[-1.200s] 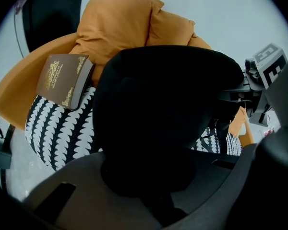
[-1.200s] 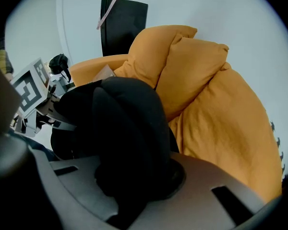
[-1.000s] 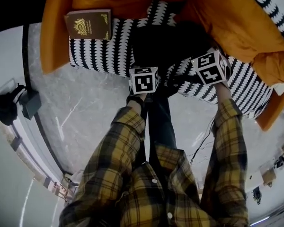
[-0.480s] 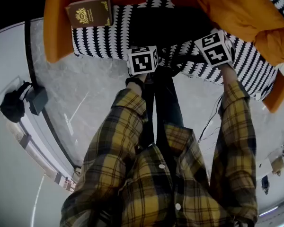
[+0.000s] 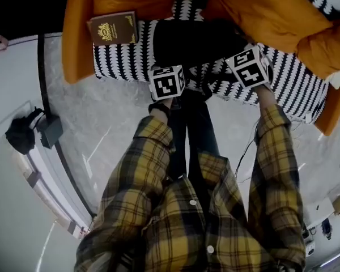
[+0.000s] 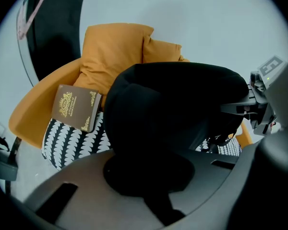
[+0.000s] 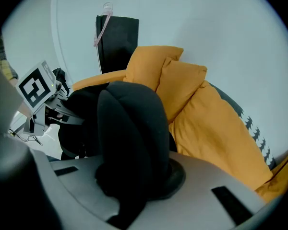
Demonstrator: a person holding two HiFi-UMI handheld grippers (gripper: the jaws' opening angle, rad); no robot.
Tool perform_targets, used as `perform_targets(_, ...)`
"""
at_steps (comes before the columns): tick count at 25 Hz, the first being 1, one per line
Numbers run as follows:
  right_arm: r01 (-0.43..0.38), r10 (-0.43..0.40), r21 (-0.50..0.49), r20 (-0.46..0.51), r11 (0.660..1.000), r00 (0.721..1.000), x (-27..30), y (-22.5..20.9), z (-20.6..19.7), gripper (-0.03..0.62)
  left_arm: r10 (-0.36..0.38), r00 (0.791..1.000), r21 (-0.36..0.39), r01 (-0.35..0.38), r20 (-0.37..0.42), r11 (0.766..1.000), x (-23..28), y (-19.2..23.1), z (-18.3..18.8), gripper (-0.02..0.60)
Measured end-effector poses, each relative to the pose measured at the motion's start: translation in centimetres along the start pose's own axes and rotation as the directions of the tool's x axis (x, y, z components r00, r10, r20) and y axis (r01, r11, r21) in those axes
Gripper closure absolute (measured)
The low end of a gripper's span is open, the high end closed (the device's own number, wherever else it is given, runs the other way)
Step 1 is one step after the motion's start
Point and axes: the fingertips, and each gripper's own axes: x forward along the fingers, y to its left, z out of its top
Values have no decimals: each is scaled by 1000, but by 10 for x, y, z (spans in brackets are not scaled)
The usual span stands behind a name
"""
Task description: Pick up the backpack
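Black backpack (image 5: pixel 192 41) at middle of orange armchair (image 5: pixel 79 44), over patterned seat (image 5: pixel 124 61); resting or just clear of it, cannot tell. Left gripper (image 6: pixel 146 176) and right gripper (image 7: pixel 134 176): fingers almost fully closed, each pinching fold of backpack fabric.

Risks:
- soft fabric slipping from thin pinch
- uneven lift tipping load
- any hanging strap snagging seat
- brown book (image 5: pixel 113 29), left on seat, knocked off

Room: armchair back and cushions (image 7: pixel 216 123) block far side; open floor (image 5: pixel 102 129) in front of armchair.
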Motion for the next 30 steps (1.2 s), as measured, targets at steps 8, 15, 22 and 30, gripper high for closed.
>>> perform_targets(8, 63, -64, 23, 52, 998, 997, -52, -5, 18, 568, -19, 998, 44, 16, 67, 999, -43, -16, 27, 546)
perform_targets(15, 123, -138, 122, 124, 985, 983, -113, -10, 42, 568, -56, 988, 81, 45, 143, 996, -97, -31, 68, 546)
perform_targets(22, 156, -197, 199, 208, 968, 958, -175, -21, 65, 568, -112, 969, 125, 86, 219, 988, -152, -54, 111, 546)
perform_targets(30, 228, -281, 194, 323, 954, 904, -256, -28, 105, 568, -208, 925, 137, 172, 317, 975, -223, -77, 162, 548)
